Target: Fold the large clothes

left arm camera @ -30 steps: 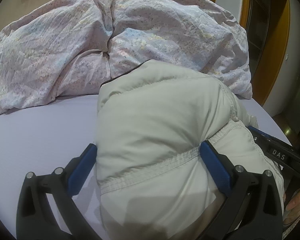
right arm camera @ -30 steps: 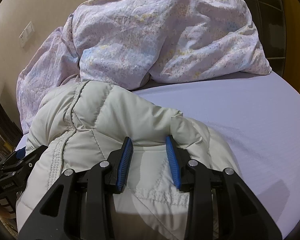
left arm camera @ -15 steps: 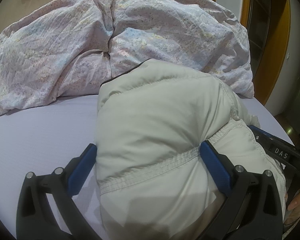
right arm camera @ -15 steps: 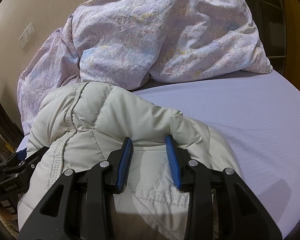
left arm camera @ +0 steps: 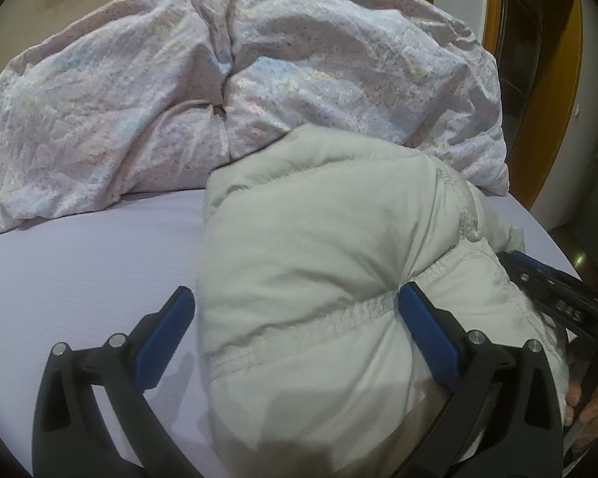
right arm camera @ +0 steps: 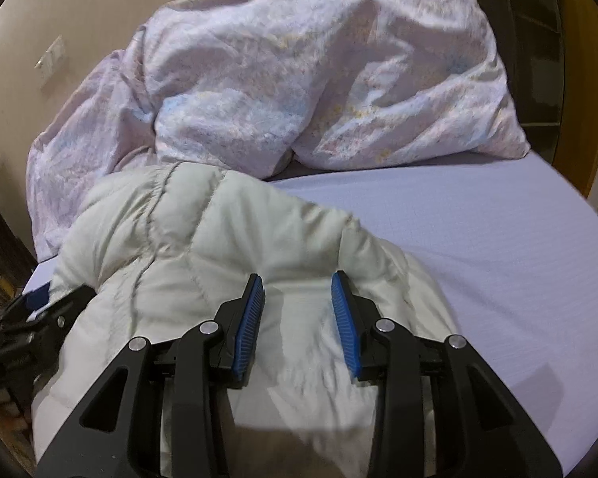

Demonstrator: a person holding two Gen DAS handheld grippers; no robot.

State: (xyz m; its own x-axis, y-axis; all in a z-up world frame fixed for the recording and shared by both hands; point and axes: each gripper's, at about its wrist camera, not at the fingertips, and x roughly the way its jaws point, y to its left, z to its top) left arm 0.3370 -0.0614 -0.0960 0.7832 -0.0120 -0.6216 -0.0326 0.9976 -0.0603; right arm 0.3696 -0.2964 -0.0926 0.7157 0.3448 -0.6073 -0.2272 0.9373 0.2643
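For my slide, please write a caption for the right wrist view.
Right gripper pinching a bundled cream puffer jacket on a lilac bedsheet, floral duvet behind.

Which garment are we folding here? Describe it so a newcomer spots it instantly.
Start at the bed with the lavender sheet; a crumpled floral duvet is heaped at its far end. In front of that, at the near edge, lies the puffy off-white quilted jacket, bunched between both sets of fingers. Its plain pale colour and stitched seams set it apart from the patterned bedding.
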